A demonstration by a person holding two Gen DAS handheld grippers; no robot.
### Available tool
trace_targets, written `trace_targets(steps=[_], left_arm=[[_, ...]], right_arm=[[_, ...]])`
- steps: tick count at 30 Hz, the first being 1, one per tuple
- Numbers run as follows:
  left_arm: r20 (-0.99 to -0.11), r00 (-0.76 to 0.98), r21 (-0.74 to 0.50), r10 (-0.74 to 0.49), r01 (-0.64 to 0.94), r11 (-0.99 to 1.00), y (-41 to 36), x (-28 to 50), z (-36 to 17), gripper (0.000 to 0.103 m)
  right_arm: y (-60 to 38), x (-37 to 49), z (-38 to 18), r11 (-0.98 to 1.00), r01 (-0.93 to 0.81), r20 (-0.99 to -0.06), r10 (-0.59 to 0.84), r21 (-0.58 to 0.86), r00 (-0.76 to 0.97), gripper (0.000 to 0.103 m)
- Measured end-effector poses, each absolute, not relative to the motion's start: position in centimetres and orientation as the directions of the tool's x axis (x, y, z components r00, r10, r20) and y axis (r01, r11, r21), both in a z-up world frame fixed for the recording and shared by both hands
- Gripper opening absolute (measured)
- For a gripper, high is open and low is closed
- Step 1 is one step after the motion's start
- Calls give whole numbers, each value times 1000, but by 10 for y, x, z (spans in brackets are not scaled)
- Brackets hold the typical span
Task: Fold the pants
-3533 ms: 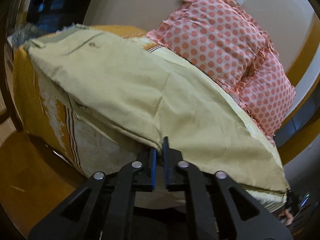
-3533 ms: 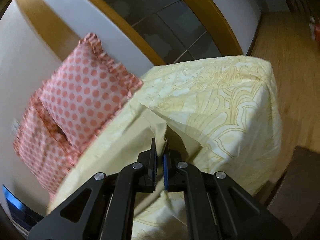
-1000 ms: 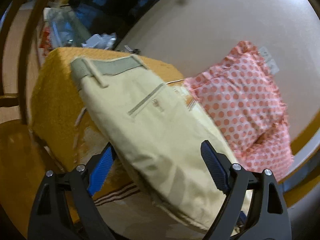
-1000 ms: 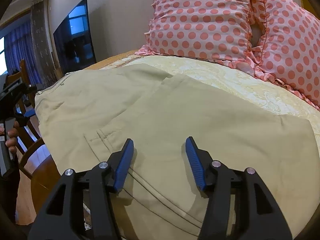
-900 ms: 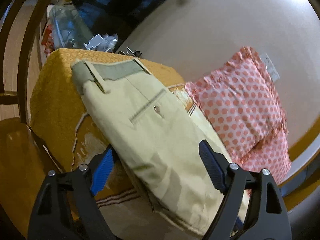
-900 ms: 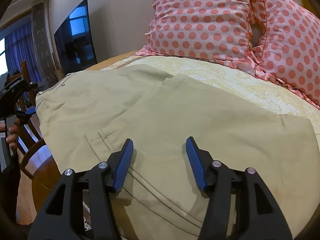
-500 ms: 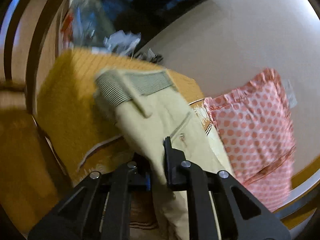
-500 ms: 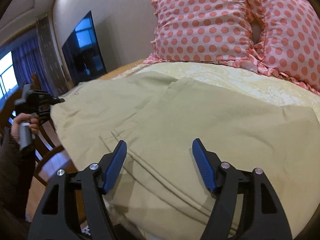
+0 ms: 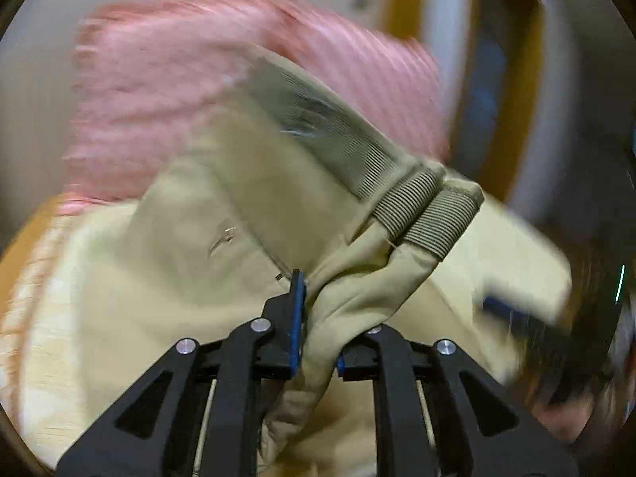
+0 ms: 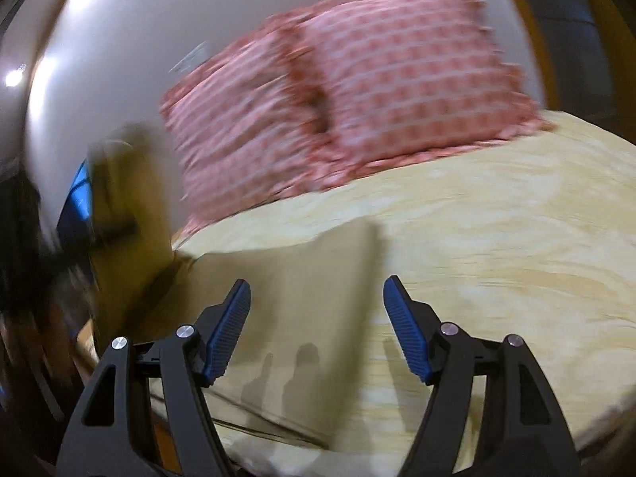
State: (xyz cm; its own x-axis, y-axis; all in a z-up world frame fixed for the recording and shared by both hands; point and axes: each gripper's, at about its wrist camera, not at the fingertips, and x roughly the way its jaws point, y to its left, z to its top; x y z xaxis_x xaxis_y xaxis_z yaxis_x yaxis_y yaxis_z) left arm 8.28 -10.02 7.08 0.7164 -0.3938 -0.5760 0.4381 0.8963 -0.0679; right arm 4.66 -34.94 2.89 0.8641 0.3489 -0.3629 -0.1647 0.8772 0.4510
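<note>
no brand, label or writing can be read in either view; both are smeared by motion blur.

in the left wrist view the left tongs (image 9: 316, 318) are clamped on a bunched fold of the pants (image 9: 246, 214), the khaki cloth squeezed between the blue pads and spilling down below them. the ribbed waistband (image 9: 417, 202) is lifted and doubled over just above and to the right of the tongs, its grey-green lining turned up toward the camera. a small button (image 9: 227, 234) on a pocket slit sits on the flat cloth to the left of the tongs. behind the pants a pink pillow (image 9: 167, 79) shows only as streaks. the pale yellow bedspread (image 9: 51, 318) lies under the pants at the left edge.

in the right wrist view the right tongs (image 10: 316, 326) stand wide apart and hold nothing. a flat panel of the pants (image 10: 294, 290) lies on the bed directly ahead of them, between the two blue pads and mostly nearer the left one; whether the pads touch the cloth cannot be told. the bedspread (image 10: 497, 246) stretches away to the right. two pink spotted pillows (image 10: 357, 79) lean against the wall (image 10: 119, 39) at the head of the bed. at the far left a blurred khaki shape rises beside dark forms, too smeared to make out.
</note>
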Motion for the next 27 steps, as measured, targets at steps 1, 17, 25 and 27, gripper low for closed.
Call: trace_targets(steps=[1, 17, 25, 27], left_arm=[[-633, 653, -68, -415, 488, 870, -116, 81, 51, 12], [-630, 600, -126, -493, 547, 827, -155, 50, 24, 22], [-521, 736, -262, -432, 343, 902, -19, 65, 85, 71], [-565, 747, -278, -349, 226, 934, 17, 89, 80, 71]], right_arm=[[-355, 46, 28, 874, -153, -364, 343, 460, 866, 71], [-374, 117, 13, 678, -130, -399, 565, 724, 722, 71], [-367, 144, 6, 722, -126, -496, 580, 680, 646, 70], [-362, 148, 5, 739, -139, -505, 573, 660, 646, 64]])
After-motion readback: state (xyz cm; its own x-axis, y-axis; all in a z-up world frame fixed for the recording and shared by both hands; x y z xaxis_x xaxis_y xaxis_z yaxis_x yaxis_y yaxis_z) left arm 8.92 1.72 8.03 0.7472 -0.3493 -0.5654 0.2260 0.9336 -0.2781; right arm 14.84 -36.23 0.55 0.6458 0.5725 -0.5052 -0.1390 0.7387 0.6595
